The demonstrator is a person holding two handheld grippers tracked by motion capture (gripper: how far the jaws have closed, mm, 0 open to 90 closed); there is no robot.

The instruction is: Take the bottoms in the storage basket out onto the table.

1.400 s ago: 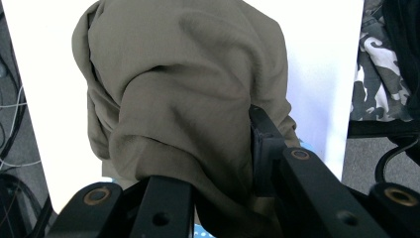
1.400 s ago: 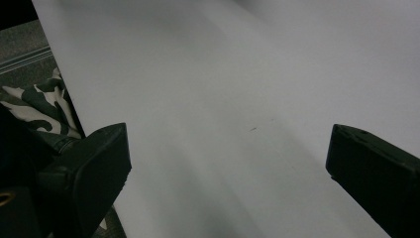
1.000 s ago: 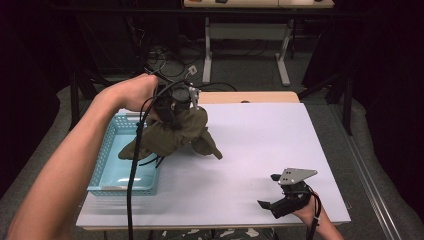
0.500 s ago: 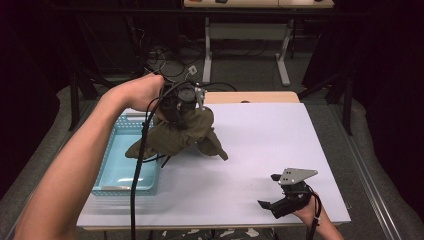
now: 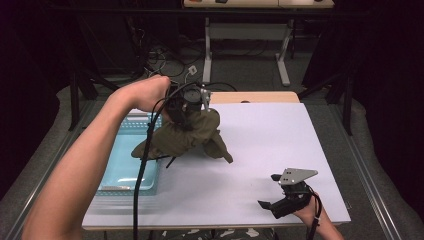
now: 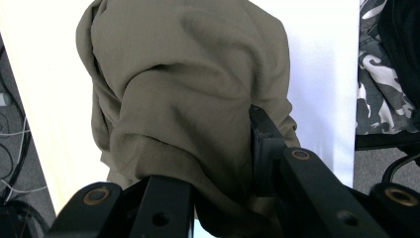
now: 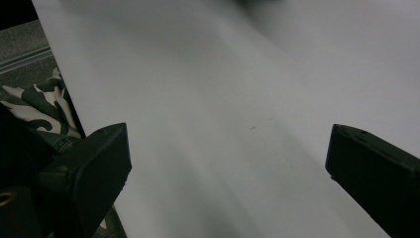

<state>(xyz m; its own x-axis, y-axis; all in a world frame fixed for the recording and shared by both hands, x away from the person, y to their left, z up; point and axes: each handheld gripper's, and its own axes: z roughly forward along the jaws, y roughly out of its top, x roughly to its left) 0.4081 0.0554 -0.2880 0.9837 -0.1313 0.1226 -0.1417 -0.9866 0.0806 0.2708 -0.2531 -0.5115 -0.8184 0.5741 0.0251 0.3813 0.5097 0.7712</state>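
White tabletop (image 5: 260, 150) lay under the left tongs (image 5: 186, 116) clenching an olive cloth (image 5: 187, 137), while the right tongs (image 5: 280, 197) rested spread, holding nothing.

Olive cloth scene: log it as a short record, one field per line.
held item: olive cloth, bunched, hanging above the table
holder: left gripper, shut on the cloth
other hand: right gripper, jaws open, nothing between them, at the table's near right corner
surface: white table
container: light blue tray at the table's left edge; a cloth corner hangs over its right side
cloth contact with table: cannot tell
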